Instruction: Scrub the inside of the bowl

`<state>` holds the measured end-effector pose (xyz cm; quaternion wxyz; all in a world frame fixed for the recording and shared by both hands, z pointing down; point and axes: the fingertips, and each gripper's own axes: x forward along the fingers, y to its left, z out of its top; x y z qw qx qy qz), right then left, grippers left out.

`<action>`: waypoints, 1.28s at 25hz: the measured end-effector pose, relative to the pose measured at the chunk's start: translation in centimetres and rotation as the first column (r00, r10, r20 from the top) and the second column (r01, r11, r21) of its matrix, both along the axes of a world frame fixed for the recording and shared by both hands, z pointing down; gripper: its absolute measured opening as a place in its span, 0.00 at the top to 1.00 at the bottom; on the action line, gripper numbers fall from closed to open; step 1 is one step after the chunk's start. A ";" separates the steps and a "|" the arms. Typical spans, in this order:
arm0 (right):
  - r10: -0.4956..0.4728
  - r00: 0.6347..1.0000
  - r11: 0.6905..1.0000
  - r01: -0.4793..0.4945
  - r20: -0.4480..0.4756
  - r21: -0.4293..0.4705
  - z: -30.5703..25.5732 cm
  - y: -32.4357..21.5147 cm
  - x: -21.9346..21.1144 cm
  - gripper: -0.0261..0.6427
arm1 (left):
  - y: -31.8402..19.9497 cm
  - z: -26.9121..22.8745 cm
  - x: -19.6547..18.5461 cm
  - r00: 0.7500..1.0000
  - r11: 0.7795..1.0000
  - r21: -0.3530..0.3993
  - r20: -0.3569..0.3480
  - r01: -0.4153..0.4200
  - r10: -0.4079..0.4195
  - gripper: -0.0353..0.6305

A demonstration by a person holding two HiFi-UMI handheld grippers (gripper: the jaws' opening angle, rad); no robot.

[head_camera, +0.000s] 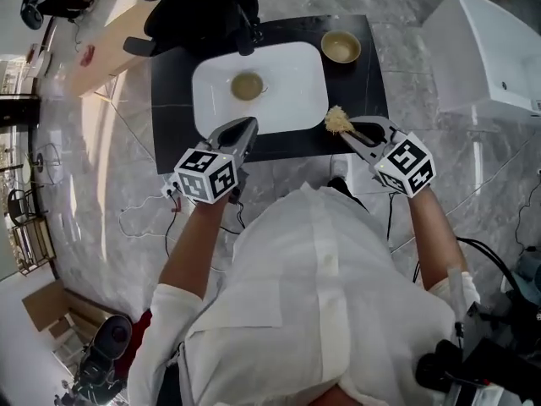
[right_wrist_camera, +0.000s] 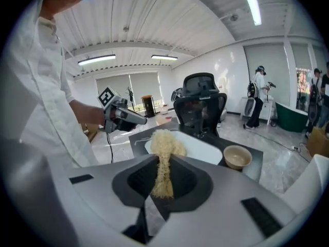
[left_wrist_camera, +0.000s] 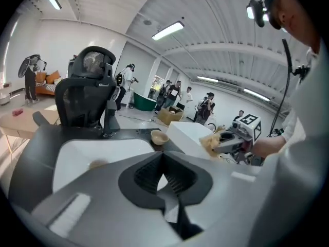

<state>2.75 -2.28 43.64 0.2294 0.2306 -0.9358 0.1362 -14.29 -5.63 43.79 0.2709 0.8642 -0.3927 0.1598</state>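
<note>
Both forearms reach forward from rolled white sleeves, elbows bent, and each hand grips its tool from behind the marker cube.

Left tool [head_camera: 250, 123]: we see it angled up and slightly right, tip over the near rim of the white basin [head_camera: 292, 64]. In the left gripper view the jaws meet at the tips with nothing between them.

Right tool [head_camera: 348, 130]: we see it angled up and to the left, over the near right part of the black worktop [head_camera: 372, 87]. Its jaws are clamped on a tan fibrous scrubber [head_camera: 337, 120], gripped by its narrow stem. The bushy head stands out past the tips, just beside the basin's near right corner.

Bowl [head_camera: 341, 47]: upright on the worktop at the far right corner, just outside the basin and well apart from both tools. We note its inside is tan and it is untouched by the scrubber.

A round tan item [head_camera: 247, 85] lies inside the basin; we cannot tell what it is.

A black office chair [head_camera: 199, 7] stands at the far side of the worktop.
</note>
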 end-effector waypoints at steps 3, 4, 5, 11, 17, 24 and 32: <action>0.002 1.000 1.000 -0.002 0.026 0.004 -0.9 3.5 -4.4 0.89 | 5.4 -0.8 -3.1 0.999 0.999 0.010 -0.026 -0.042 0.042 0.94; 0.003 1.000 1.000 -0.003 0.031 0.007 -1.1 5.0 -5.9 0.89 | 7.4 -0.9 -4.0 0.998 0.998 0.012 -0.034 -0.059 0.059 0.94; 0.002 1.000 1.000 -0.003 0.029 0.013 -1.2 6.6 -7.3 0.89 | 9.4 -0.8 -4.8 0.996 0.997 0.013 -0.044 -0.078 0.078 0.94; 0.009 1.000 1.000 -0.009 0.026 0.008 -1.5 14.7 -14.3 0.89 | 18.6 -1.3 -8.2 0.977 0.982 0.023 -0.094 -0.190 0.191 0.94; 0.004 1.000 1.000 -0.004 0.022 -0.019 -1.4 20.7 -16.7 0.89 | 23.8 -2.3 -8.5 0.957 0.967 0.034 -0.140 -0.251 0.253 0.94; 0.049 0.998 0.999 -0.049 0.034 -0.004 -1.7 23.5 -16.4 0.89 | 26.4 -3.5 -7.1 0.938 0.951 0.090 -0.158 -0.297 0.308 0.94; 0.065 0.996 0.997 -0.068 0.052 0.042 -3.1 24.9 -16.8 0.89 | 27.7 -4.5 -6.3 0.923 0.936 0.112 -0.162 -0.333 0.348 0.94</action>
